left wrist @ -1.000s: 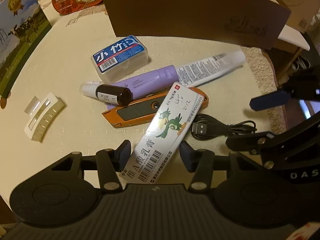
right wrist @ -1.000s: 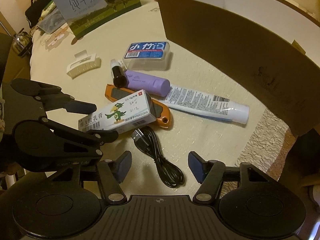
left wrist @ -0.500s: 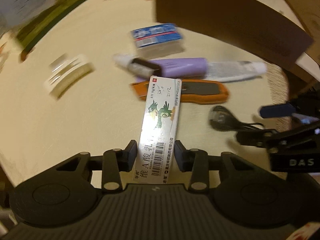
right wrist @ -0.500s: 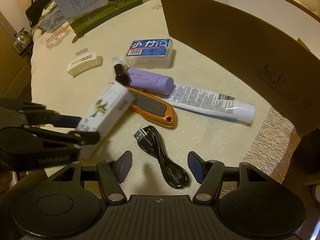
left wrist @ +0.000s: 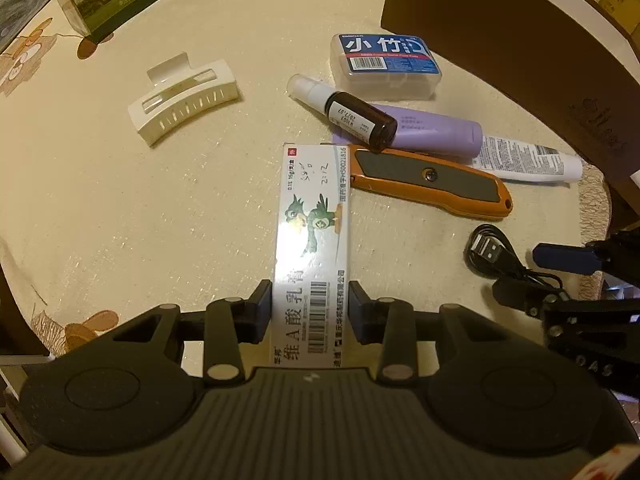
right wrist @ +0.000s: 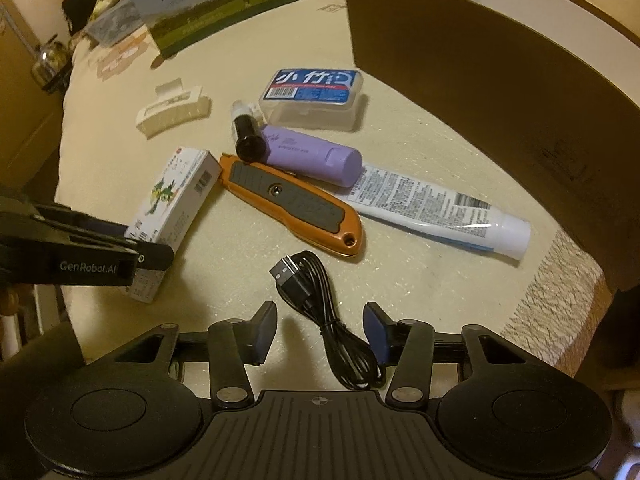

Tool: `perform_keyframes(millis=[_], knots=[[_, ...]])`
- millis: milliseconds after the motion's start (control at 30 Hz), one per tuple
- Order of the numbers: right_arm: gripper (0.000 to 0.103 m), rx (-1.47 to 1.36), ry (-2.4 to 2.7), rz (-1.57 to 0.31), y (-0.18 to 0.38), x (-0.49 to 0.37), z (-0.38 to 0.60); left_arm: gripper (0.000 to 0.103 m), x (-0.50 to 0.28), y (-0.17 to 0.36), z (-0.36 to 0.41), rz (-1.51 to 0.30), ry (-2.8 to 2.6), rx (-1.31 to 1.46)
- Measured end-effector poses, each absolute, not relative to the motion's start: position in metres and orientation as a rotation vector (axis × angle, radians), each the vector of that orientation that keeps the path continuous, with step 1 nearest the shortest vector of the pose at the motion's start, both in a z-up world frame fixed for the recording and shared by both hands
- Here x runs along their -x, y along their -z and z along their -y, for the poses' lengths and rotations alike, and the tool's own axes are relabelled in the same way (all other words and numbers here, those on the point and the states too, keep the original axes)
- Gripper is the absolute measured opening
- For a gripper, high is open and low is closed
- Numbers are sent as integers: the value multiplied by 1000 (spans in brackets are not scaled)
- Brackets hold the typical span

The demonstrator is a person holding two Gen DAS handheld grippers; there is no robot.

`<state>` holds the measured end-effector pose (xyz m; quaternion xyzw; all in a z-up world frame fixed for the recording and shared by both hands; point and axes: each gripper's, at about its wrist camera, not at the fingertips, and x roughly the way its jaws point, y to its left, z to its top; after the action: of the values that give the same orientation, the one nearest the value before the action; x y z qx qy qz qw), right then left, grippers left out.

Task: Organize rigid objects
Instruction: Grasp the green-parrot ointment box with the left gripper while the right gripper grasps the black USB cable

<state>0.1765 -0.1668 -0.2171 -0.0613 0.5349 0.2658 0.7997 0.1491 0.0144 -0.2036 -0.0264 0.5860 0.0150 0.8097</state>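
Black claw (right wrist: 320, 334), blue pads (right wrist: 269, 326)

Black cable (right wrist: 320, 316) lies between the right gripper (right wrist: 322, 332)'s closing jaws, untouched; knife (right wrist: 292, 204) lies beyond.

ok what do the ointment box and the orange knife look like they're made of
Ointment box: thin glossy printed card, judging by its sharp folded edges and the sheen on its face. Utility knife: orange body probably painted metal or hard plastic, with a dull grey insert that looks like rubber grip, and a screw in the middle.
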Motion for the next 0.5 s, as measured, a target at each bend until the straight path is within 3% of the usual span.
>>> perform_keyframes(millis=[267,400,500], knots=[[26,261,-583,-1094,232,-167,147,34,-160,210,-13,-1262,-34,44],[11,249,-587,-1094,232,-165,146,33,-161,212,-10,-1257,-34,14],[10,210,-571,-1109,231,-166,147,33,-162,208,-6,-1248,-32,-11]])
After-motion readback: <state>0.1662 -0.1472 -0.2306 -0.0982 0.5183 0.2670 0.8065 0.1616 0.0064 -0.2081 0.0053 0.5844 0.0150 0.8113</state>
